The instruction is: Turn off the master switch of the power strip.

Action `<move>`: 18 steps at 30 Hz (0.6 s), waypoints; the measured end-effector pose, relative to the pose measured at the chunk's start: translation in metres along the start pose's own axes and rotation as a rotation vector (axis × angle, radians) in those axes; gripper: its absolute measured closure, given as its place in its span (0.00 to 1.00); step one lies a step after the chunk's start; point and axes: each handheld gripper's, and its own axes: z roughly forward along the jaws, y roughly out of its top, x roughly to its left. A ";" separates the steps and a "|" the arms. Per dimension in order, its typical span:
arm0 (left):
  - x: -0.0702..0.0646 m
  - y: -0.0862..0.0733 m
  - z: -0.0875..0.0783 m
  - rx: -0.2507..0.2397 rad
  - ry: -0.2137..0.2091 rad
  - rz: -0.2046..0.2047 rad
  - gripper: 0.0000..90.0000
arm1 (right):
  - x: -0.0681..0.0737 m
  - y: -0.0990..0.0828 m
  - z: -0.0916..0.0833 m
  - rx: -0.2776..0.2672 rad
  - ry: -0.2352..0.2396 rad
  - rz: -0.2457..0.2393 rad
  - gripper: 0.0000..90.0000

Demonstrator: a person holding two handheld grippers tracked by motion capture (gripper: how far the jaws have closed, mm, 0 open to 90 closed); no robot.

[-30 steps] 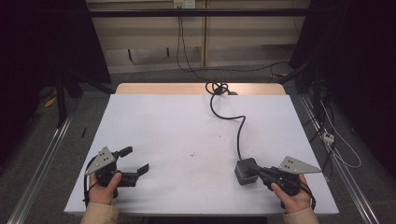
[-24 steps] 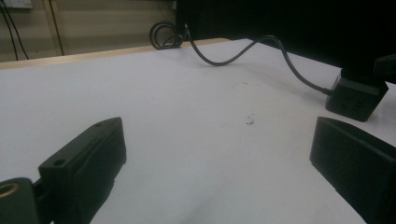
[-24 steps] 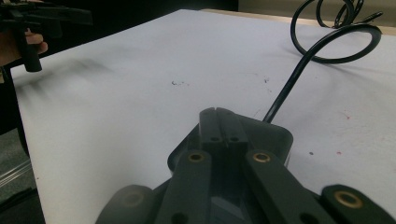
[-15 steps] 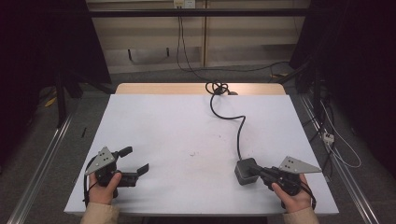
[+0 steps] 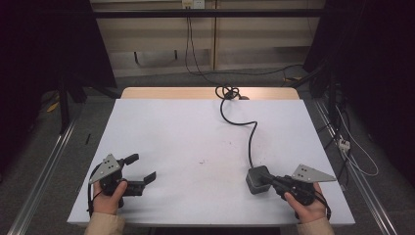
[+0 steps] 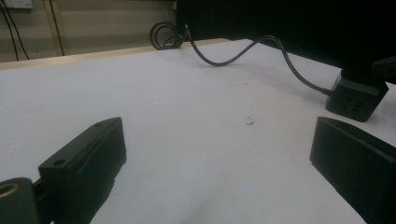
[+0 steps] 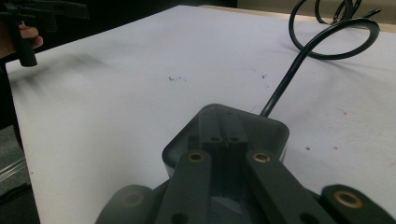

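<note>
the right hand-held gripper (image 5: 268, 179) lies at the near right of the worktop (image 5: 186, 132), and its jaws are pressed together over the top of a small dark power cube (image 5: 257, 179). in the right gripper view the two jaw tips (image 7: 223, 135) meet flat on the cube (image 7: 224, 135); i cannot tell if they pinch any part of it or only rest on it. the left hand-held gripper (image 5: 139, 171) is at the near left, well apart from the cube, with its jaws spread wide and nothing between them. in the left gripper view the cube (image 6: 356, 95) sits far off at the right.

from the far side of the cube a black cable (image 5: 250, 134) goes in curves toward the far edge of the worktop, where it ends in a loose coil (image 5: 226, 92).

what could go wrong, i think: the closed jaws have no real hold on the smooth top, so a push may make the cube slide or tip instead of following. also the cable is stiff and curved; if the cube is moved to the near side, the cable may pull it back or turn it, and the coil could catch at the far edge.
</note>
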 end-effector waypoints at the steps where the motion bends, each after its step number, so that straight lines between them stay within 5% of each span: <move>1: 0.000 0.000 0.000 0.000 0.000 0.000 0.04 | 0.000 0.000 0.000 0.002 -0.002 -0.001 1.00; 18: 0.000 0.000 0.000 0.005 0.000 0.000 0.04 | 0.000 -0.002 0.001 0.006 0.004 -0.013 1.00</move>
